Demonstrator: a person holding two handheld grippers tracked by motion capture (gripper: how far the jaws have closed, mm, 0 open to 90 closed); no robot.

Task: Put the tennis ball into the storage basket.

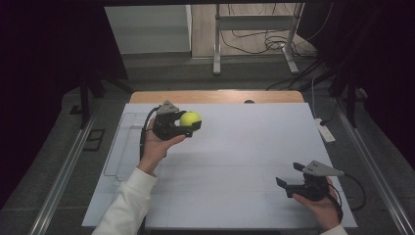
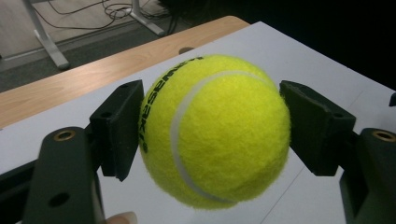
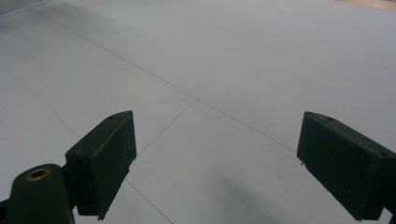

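- Your white sleeve [image 1: 125,203], nearest the camera in the high view, enters at bottom left; forearm angled up toward the table's middle left.
- Clear tray [image 1: 119,147], flat on the white table [image 1: 235,161] at its left edge, just beside your left wrist; transparent, outline only faintly legible.
- Your left hand [image 1: 155,147], palm under the gripper body; raised above the table surface.
- Your left gripper [image 1: 188,126], black body with grey three-cornered plate on top; jaws clamped on the tennis ball, one pad pressing each side; cable trailing down by the wrist.
- Tennis ball [image 2: 212,130], yellow-green felt with white seam and dark lettering; held between the left gripper's pads and lifted clear of the table; in the high view it sits over the table's upper left quarter, near the far edge.
- Wooden strip [image 1: 215,96], bare tabletop edge showing beyond the white surface; far side.
- Your right gripper [image 1: 288,177], black with grey plate, near the table's front right corner, well apart from the ball; jaws standing wide apart with nothing between them; the right gripper view shows bare white surface with thin seam lines between the pads [image 3: 105,161].
- Your right hand [image 1: 320,205], low at the bottom right edge, wrapped around the gripper body; cable looping off to its right.
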